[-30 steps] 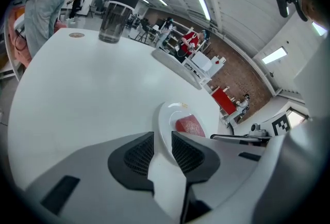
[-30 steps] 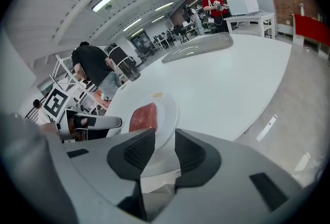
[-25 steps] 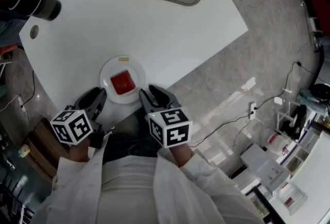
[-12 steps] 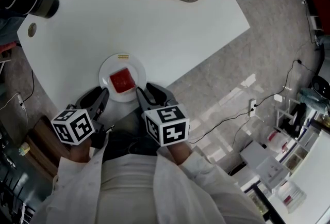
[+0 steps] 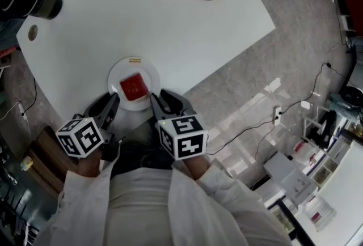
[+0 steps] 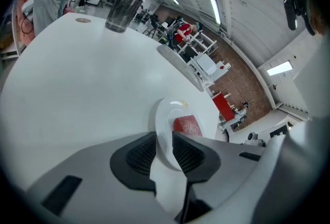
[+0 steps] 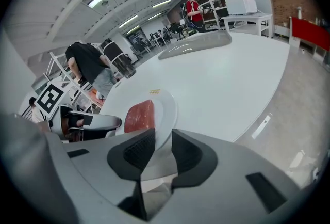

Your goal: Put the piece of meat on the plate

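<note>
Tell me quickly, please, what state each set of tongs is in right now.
Left tongs: open, jaws slightly apart, holding nothing.
Right tongs: open, jaws slightly apart, holding nothing.

Head view looks steeply down; both gripper views share the plate point(image 5: 116, 87).

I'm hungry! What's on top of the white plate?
A red piece of meat lies in the middle of the plate. The meat covers the plate under it, so that part can't be seen.
</note>
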`<state>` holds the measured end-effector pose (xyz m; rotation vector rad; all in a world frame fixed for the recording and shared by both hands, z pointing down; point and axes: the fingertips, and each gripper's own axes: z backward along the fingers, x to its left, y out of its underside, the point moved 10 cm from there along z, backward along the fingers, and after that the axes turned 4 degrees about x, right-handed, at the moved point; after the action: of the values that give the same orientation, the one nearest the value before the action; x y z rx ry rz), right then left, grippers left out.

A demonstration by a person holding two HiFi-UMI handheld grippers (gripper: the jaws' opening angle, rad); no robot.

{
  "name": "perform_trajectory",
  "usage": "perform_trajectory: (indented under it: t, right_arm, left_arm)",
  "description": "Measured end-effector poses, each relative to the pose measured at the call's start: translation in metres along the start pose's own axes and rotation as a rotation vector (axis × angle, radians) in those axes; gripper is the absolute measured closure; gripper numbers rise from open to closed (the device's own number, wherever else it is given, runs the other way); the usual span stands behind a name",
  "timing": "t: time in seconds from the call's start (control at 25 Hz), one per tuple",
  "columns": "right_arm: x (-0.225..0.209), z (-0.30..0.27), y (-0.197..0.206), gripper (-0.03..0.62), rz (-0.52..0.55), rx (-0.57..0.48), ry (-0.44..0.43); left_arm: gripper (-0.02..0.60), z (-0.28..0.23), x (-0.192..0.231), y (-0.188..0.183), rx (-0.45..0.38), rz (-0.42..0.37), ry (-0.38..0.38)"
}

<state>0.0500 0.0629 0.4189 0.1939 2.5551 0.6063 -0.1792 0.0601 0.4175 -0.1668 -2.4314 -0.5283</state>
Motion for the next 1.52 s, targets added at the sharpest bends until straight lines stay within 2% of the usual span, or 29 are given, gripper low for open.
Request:
perform_trajectory:
  t: [0.16,0.36,0.76,1.16,1.52]
  right_arm:
    - [-0.001,0.001,0.0,0.491,-0.012,-0.013,-0.017]
    - [-0.001,0.001,-0.001,0.493,-0.014,-0.014,-0.009]
    - [-0.007,0.0,-0.005,0.503,-0.002,-0.04,0.036]
    - [-0.017,0.006,-0.009,0.505,-0.064,-0.078,0.066]
    - [-0.028,0.009,-0.037,0.505,-0.055,-0.133,0.059]
  left_arm:
    - [0.486,0.002,0.001,-0.002,0.001,-0.022,-0.002]
    - [0.515,0.0,0.005,-0.005,0.017,-0.005,0.024]
    - [0.515,-0.008,0.0,-0.007,0.035,-0.091,0.02]
    - [0.515,-0.02,-0.007,-0.021,0.043,-0.161,0.085]
    - [0.515,-0.029,-0.023,-0.048,-0.02,-0.196,0.098]
